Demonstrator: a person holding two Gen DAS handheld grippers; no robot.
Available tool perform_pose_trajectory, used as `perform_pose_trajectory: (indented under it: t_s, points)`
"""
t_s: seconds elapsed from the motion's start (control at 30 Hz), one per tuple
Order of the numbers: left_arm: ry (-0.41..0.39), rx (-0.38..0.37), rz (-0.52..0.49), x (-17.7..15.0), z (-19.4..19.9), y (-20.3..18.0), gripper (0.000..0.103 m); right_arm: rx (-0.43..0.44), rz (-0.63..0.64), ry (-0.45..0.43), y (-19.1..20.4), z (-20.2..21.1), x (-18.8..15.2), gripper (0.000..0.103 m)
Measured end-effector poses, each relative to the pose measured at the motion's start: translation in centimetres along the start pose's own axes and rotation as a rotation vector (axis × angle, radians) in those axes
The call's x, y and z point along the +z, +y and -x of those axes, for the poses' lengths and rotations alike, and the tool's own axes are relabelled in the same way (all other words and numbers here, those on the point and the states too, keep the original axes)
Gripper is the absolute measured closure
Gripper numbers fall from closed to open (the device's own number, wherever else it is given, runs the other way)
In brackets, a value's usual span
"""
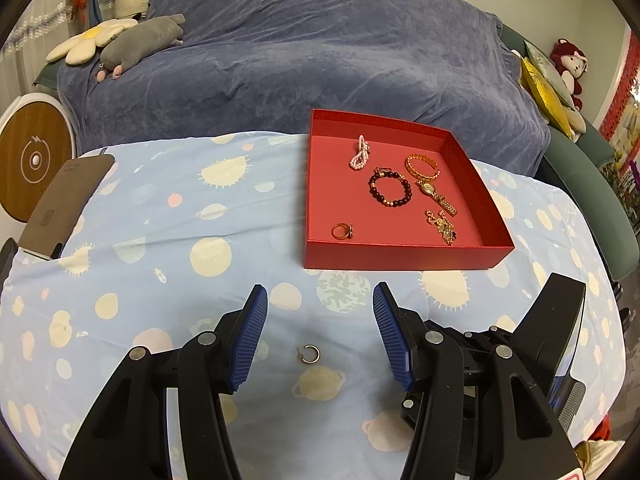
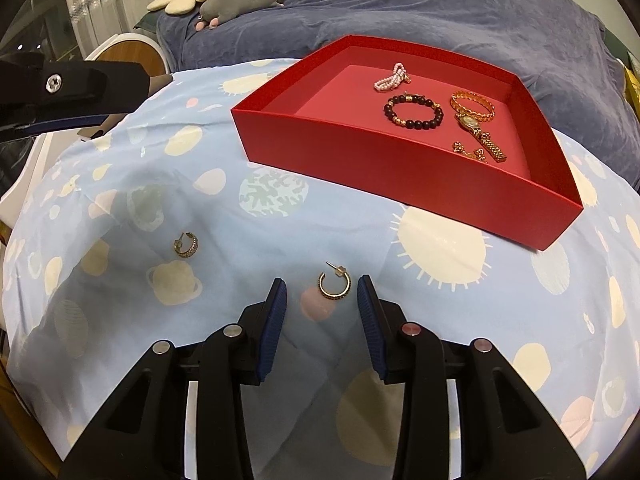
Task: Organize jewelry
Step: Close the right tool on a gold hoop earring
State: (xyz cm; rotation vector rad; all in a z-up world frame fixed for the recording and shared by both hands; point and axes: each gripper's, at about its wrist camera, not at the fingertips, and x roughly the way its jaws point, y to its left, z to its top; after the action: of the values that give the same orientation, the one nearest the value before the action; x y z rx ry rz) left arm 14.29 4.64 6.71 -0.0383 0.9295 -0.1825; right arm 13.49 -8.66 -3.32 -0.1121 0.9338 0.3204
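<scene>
Left tool (image 1: 320,292) wide open over hoop earring (image 1: 310,355), right tool (image 2: 322,286) open flanking second earring (image 2: 335,285), both empty, red tray (image 2: 360,160) of bracelets beyond.

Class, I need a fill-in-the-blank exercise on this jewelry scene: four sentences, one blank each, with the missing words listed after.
1. The shallow square cardboard tray is coloured ____.
2. The small gold hoop earring between the right hand-held gripper fingers lies on the ____ tablecloth with the planet print.
3. The dark round-bead bracelet lies ____ the tray.
4. Both the left hand-held gripper and the right one are ____.

Missing words: red; light blue; inside; open
</scene>
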Motion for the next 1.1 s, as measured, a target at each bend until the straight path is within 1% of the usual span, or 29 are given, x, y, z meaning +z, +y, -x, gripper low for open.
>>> perform_pose_trajectory:
  t_s: [0.07, 0.13, 0.17, 0.2, 0.53, 0.8, 1.1]
  points:
    - [0.006, 0.003, -0.005, -0.2, -0.1, -0.1, 0.050, 0.000, 0.006, -0.003, 0.1, 0.0, 0.0, 0.071]
    - [0.013, 0.007, -0.010, -0.4, -0.3, 0.0, 0.050, -0.002, 0.011, -0.004, 0.0, 0.1, 0.0, 0.081]
    - [0.017, 0.009, -0.010, -0.5, -0.4, 0.0, 0.050, -0.005, 0.014, -0.004, 0.0, 0.2, 0.0, 0.083]
    - [0.021, 0.010, -0.011, -0.7, -0.5, 0.1, 0.050, -0.007, 0.014, -0.003, -0.1, 0.2, -0.1, 0.087]
    - [0.061, 0.026, -0.038, -1.7, -2.0, -0.4, 0.050, 0.007, -0.013, -0.005, -1.6, 1.8, -0.6, 0.087]
    - [0.083, 0.038, -0.063, -2.3, -2.9, -0.9, 0.050, 0.032, -0.032, -0.019, -2.3, 3.7, -0.9, 0.087]
    - [0.103, 0.052, -0.085, -3.1, -3.7, -0.9, 0.050, 0.047, -0.062, -0.014, -3.2, 5.5, -1.5, 0.087]
